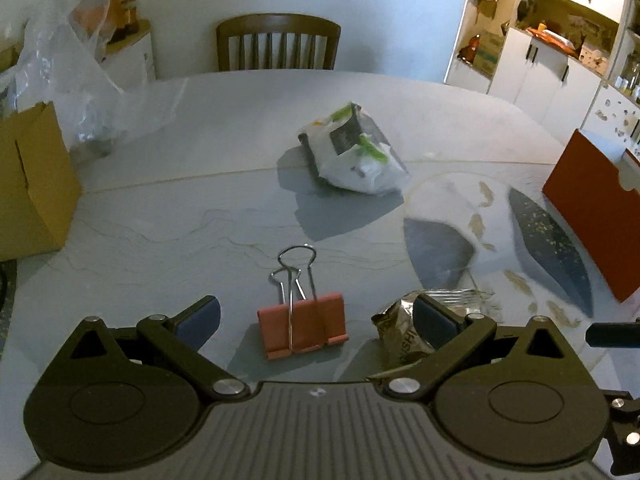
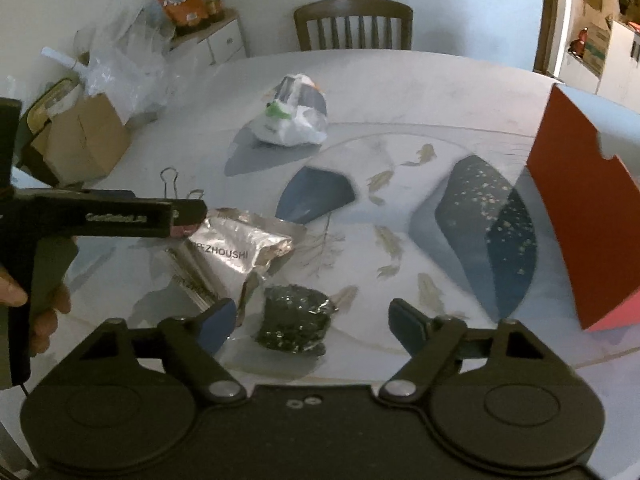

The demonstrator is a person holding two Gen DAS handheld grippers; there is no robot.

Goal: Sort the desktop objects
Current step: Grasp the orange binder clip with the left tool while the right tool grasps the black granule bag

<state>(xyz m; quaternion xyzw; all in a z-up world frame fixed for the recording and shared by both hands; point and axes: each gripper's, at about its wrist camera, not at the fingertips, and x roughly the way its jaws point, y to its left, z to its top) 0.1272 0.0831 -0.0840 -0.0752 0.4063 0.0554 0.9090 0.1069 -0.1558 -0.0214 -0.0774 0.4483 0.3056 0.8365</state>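
Left wrist view: the left gripper [image 1: 316, 320] has its blue-padded jaws spread wide, nothing between the pads; it hangs low over the table [image 1: 200, 128].
Binder clip [image 1: 303, 322]: salmon-pink folded metal body with two looped wire handles, lying flat at lower centre of the frame, in the gap between the open jaws but touching neither.
Foil packet [image 1: 394, 330]: crinkled silver pouch with dark print, just beside the right-hand pad at lower right of the frame.
Right wrist view: the right gripper [image 2: 310, 318] is likewise parted, empty – a dark, glittery crumpled wrapper [image 2: 294, 318] lies between its pads, nearer the left-hand one.
Foil packet again [image 2: 236, 252]: flat and shiny, left of centre, its lower edge beside the left-hand pad.
White plastic bag [image 2: 294, 114]: soft, knotted, green and dark print, holding something I cannot make out; upper centre, well apart from both grippers.
Containers: a brown cardboard box [image 1: 32, 184] at the left edge; a red box [image 2: 580, 208] at the right edge, interior hidden.
Table surface: smooth, pale, with fish and leaf patterns – a wide bare stretch runs toward the wooden chair [image 1: 278, 42] at top centre.
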